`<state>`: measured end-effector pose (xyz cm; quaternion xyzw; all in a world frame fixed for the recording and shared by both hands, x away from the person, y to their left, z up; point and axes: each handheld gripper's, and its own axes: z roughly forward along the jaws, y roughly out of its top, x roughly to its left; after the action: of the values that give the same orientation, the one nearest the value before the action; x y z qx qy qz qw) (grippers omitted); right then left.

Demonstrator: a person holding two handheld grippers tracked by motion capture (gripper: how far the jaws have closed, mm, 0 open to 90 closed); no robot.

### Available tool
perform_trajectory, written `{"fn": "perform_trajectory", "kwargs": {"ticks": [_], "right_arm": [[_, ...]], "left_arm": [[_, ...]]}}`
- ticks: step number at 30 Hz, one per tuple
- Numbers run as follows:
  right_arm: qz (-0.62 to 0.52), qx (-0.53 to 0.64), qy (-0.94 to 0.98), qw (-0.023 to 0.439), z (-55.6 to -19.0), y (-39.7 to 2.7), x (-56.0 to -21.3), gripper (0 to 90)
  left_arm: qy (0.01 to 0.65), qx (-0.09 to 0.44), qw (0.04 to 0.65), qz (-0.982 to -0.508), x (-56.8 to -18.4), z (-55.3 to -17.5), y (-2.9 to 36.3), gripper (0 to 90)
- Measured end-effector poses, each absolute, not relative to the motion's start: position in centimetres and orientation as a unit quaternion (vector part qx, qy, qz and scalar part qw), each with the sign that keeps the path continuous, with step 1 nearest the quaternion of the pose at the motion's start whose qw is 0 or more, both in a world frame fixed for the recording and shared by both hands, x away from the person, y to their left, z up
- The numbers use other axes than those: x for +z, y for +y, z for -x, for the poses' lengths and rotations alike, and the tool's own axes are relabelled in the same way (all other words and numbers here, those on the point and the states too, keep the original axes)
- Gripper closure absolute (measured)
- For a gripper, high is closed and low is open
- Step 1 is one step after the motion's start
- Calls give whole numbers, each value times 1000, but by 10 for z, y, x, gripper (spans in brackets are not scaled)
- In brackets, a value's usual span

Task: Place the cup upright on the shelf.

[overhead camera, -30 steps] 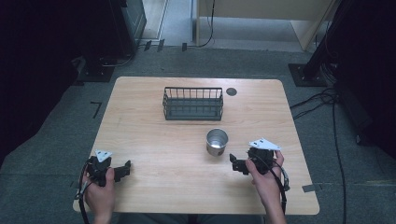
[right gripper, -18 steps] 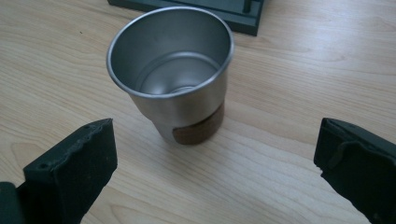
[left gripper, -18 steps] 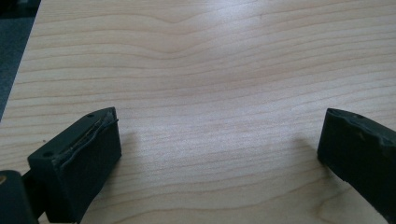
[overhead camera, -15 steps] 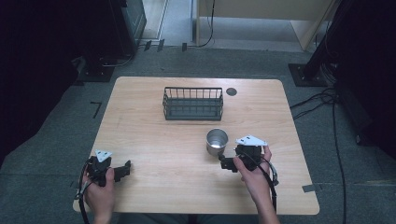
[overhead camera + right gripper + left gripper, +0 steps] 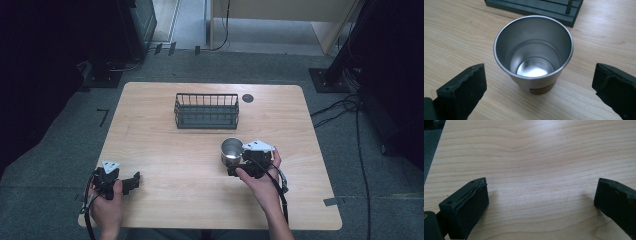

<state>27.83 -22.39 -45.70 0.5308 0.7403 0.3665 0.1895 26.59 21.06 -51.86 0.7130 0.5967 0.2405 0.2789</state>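
I see the steel cup [image 5: 231, 151] standing upright and empty on the table [image 5: 165, 150], right of centre and nearer the person than the wire basket [image 5: 206, 110]. In the right gripper view the cup [image 5: 534, 52] sits between my two jaws, which are spread wide with bare wood showing on both sides of the cup; neither jaw touches it. The basket's dark base [image 5: 536, 6] lies just beyond the cup's far rim, so room past the cup is short. From the high view my right gripper [image 5: 239, 164] is just beside the cup on its near-right side, well in from the table's right and near edges.

My left gripper [image 5: 129, 183] rests near the table's near-left corner, its jaws [image 5: 539, 202] released and wide apart over bare wood, with the table's left edge close by in the left gripper view. A broad stretch of open wood lies between the two grippers. A small dark round disc [image 5: 248, 98] sits right of the basket near the far edge.
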Motion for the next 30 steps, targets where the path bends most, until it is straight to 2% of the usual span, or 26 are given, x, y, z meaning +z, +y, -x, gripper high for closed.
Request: {"fn": "perform_trajectory", "kwargs": {"ticks": [21,27,30], "right_arm": [[-539,338,747,195,-306,-198,-469,1],[-544,327,746,201,-310,-193,-474,58],[-545,321,745,211,-311,-191,-476,115]], "left_arm": [[597,240,279,-713,-519,-266,211,0],[597,240,279,-713,-519,-266,211,0],[597,241,279,-713,-519,-266,211,0]]}}
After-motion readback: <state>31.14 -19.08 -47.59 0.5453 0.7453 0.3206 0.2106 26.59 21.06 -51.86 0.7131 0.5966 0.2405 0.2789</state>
